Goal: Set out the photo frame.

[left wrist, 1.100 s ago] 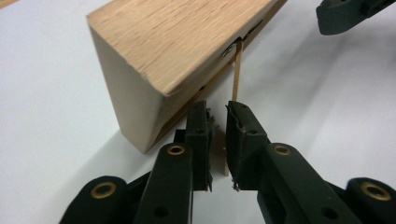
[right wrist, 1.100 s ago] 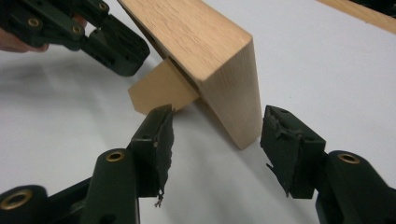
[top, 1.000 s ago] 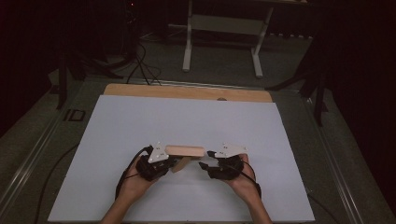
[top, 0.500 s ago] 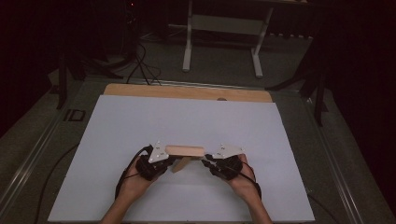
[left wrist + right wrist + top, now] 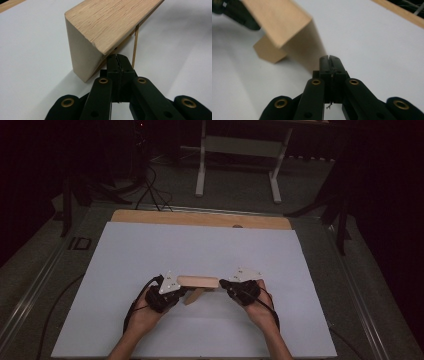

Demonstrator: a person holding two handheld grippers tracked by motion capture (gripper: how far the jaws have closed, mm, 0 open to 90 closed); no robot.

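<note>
A light wooden plank (image 5: 197,281) lies crosswise near the front of the white mat (image 5: 200,245), propped over a smaller wooden block (image 5: 192,296). My left gripper (image 5: 181,290) is shut at the plank's left end, tips (image 5: 117,57) under the lower edge of the plank (image 5: 110,22), with nothing seen between the jaws. A thin wooden stick (image 5: 135,45) stands just beyond them. My right gripper (image 5: 222,284) has just been closing and is shut, tips (image 5: 329,58) against the end face of the plank (image 5: 279,20), nothing between them. The small block (image 5: 269,51) rests on the mat.
A bare wooden strip (image 5: 200,218) runs along the mat's far edge. Behind the table stands a metal frame (image 5: 240,145) on a dark floor with cables (image 5: 150,185). Open mat spreads on all sides of the plank.
The right gripper's jaws have closed and edged in toward the plank's right end. The plank and the left hand have stayed put.
</note>
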